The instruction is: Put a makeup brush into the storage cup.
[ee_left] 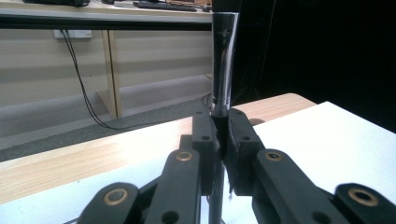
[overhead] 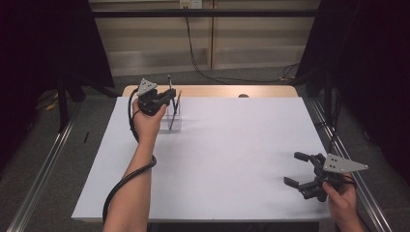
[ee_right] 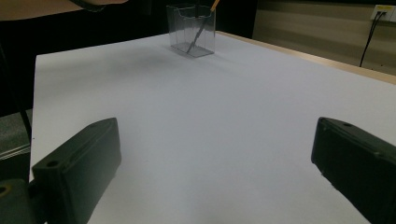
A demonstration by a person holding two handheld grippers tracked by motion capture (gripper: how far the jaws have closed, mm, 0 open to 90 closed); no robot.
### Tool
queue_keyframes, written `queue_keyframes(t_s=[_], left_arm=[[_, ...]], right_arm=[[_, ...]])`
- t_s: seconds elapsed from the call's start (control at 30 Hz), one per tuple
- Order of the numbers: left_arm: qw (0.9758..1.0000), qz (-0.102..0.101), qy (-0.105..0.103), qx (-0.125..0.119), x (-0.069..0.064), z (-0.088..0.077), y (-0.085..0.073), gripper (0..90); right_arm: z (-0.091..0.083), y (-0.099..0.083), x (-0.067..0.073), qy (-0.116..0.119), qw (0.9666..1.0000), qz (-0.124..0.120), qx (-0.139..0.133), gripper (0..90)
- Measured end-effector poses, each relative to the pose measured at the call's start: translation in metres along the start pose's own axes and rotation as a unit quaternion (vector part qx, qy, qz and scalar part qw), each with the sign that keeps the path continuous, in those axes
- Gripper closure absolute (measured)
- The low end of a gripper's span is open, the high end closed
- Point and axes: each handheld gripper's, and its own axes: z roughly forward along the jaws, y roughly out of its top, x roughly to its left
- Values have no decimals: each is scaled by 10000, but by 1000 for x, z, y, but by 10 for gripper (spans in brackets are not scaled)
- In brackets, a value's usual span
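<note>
My left gripper is at the table's far left, shut on a slim dark pen that stands upright. In the left gripper view the jaws pinch the pen's black shaft just below its shiny silver section. Right under and beside it stands a clear plastic holder with a pencil leaning in it. I cannot tell whether the pen's lower end is inside the holder. My right gripper rests open near the front right corner, nothing between its jaws. It faces the holder across the table.
A white sheet covers the table, with a strip of bare wood along its far edge. Metal rails run along both sides on the floor. Cables hang from a wall socket behind the table. The left gripper's cable loops beside the forearm.
</note>
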Motion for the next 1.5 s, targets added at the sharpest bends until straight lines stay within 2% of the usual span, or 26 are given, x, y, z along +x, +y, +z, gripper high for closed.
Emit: queue_keyframes(t_s=[1.5], left_arm=[[9999,-57,63,132,-1,7,-17,829]], right_arm=[[0,0,0,41,10000,-13,-3,10]])
